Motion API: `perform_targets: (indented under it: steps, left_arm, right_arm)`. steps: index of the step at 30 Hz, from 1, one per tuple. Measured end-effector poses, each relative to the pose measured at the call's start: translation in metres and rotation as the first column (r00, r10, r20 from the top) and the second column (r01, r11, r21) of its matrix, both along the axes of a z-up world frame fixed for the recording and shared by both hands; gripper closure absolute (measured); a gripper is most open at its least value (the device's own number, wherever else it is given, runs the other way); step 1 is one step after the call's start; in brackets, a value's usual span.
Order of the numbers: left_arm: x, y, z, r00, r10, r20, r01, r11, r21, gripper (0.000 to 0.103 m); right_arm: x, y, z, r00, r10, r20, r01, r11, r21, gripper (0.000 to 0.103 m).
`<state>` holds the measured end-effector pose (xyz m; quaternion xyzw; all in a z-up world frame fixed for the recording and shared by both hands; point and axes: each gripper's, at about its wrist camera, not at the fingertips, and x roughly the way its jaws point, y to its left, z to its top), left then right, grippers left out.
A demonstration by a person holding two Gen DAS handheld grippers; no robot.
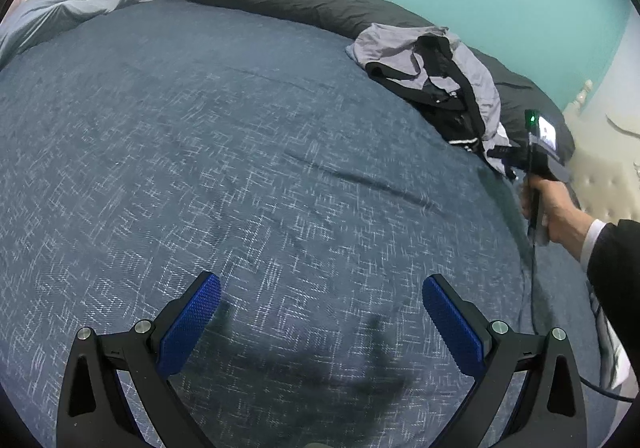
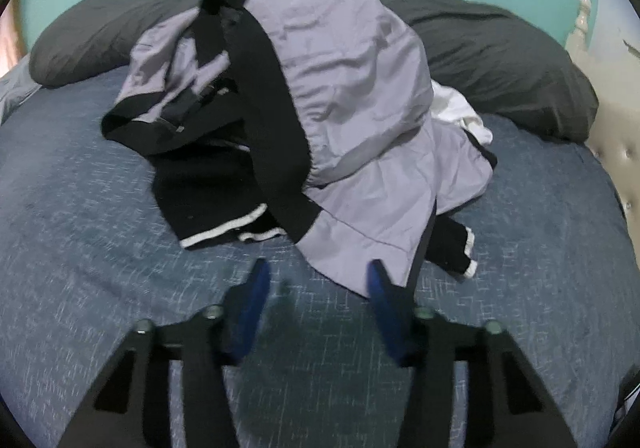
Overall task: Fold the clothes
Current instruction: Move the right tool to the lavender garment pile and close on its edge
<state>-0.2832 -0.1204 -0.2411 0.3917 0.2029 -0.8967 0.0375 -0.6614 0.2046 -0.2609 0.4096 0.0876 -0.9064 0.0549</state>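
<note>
Clothes (image 2: 320, 108) are lying in a messy heap on the blue bed cover (image 2: 100, 248), near the dark grey pillow (image 2: 500, 60) at the far side of the bed. In the right wrist view, going from left to right, a black piece with white stripes (image 2: 208, 200) is seen first. A light purple piece with a wide black band (image 2: 352, 80) is piled on top of it. A bit of white cloth (image 2: 460, 108) is peeking out beside it, and a black cuff with a white edge (image 2: 456, 244) is sticking out at the right. No words or labels can be read on any piece.

The left gripper (image 1: 321, 312) is being held wide open over bare bed cover (image 1: 200, 148), well apart from the heap (image 1: 436, 76). Nothing is being held in it.

The right gripper (image 2: 317, 288) is being held open too, but less wide. Its blue fingers (image 2: 256, 296) are blurry. Nothing is being gripped between them. The edge of the purple piece is lying just by the right finger; whether they are touching cannot be told.

In the left wrist view, the right gripper's handle (image 1: 540, 152) is being held by a hand (image 1: 560, 216) in a dark sleeve (image 1: 616, 256). A small green light (image 1: 531, 118) is glowing on it.
</note>
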Motion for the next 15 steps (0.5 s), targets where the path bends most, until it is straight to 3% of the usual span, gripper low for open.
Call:
perform_targets:
  steps: [3,7,15]
  left_arm:
    - [0.003,-0.002,0.001,1.0,0.0,-0.001,0.0,1.0,-0.01,0.0]
    - [0.001,-0.007,-0.001,1.0,0.012,0.005,-0.012,1.0,-0.008,0.0]
    - [-0.013,-0.02,-0.001,0.999,0.047,0.011,-0.047,0.998,-0.035,0.0]
  right_arm:
    - [-0.006,-0.003,-0.006,1.0,-0.004,0.013,0.004,1.0,-0.002,0.059]
    - [-0.015,-0.012,-0.014,0.999,-0.028,0.016,0.026,0.995,0.092,0.059]
    - [-0.025,-0.013,-0.023,0.999,-0.026,0.022,0.023,0.994,0.107,0.059]
